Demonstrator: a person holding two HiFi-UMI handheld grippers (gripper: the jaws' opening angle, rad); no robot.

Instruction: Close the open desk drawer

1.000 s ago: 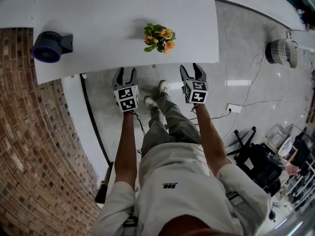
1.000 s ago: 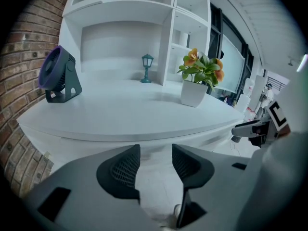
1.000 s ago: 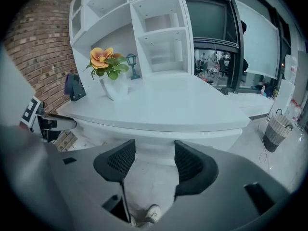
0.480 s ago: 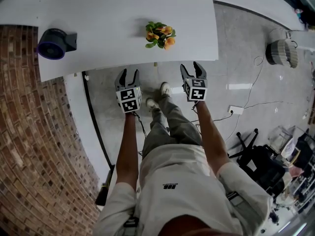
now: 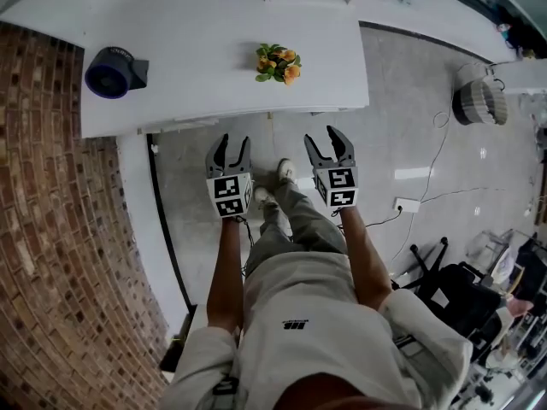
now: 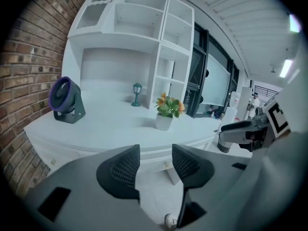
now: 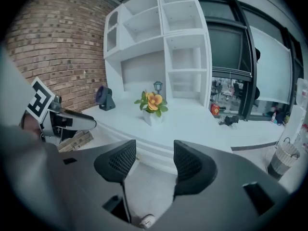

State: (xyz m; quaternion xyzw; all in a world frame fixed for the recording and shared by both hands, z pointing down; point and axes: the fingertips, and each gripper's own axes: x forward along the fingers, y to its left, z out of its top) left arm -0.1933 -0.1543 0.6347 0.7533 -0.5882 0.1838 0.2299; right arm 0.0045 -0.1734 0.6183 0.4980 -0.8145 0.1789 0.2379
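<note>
The left tool [image 5: 232,143] and the right tool [image 5: 323,139] are both hanging released, jaws apart with nothing between them, pointing side by side at the white worktop [image 5: 197,41]. The shallow white desk drawer [image 6: 153,154] is showing as a band under the worktop's front edge, just ahead of both tools and touching neither. Beyond it, a small white pot [image 6: 163,122] is holding orange flowers with green leaves [image 6: 168,105], and a purple-and-black desk fan [image 5: 114,72] is sitting well off to the left tool's left.
</note>
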